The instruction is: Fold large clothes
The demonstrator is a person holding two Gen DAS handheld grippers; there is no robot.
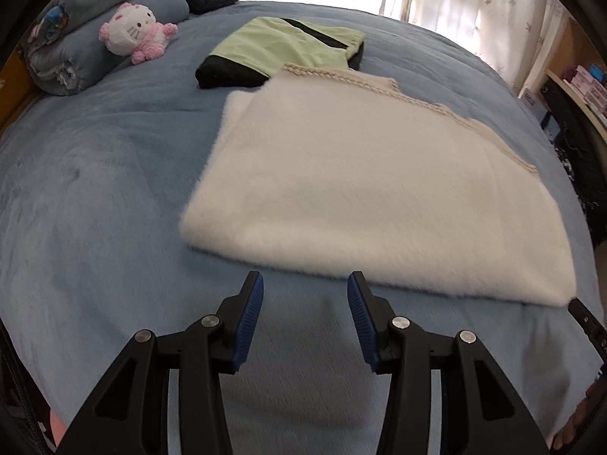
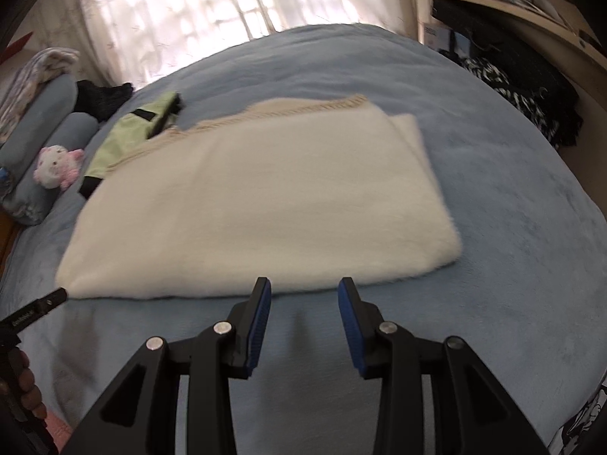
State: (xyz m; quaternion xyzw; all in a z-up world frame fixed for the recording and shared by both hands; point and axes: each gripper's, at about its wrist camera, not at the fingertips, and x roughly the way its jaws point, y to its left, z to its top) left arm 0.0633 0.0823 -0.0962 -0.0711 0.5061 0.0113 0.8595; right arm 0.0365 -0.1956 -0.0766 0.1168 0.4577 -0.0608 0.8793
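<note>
A cream fleece garment (image 1: 364, 197) lies folded into a flat rectangle in the middle of the blue bed (image 1: 95, 197). Just behind the cream fold, touching its braided edge, sits a folded green and black garment (image 1: 280, 47). Farther back, a pink and white plush toy (image 1: 132, 32) leans on rolled grey bedding (image 1: 68, 57). Both claws stand partly apart, holding nothing: the left claw (image 1: 305, 292) above bare bedcover just before the fold's near edge, the right claw (image 2: 304, 295) likewise.

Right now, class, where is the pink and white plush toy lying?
The plush toy lies at the far left of the bed, against the rolled blue bedding, left of the green and black garment.
</note>
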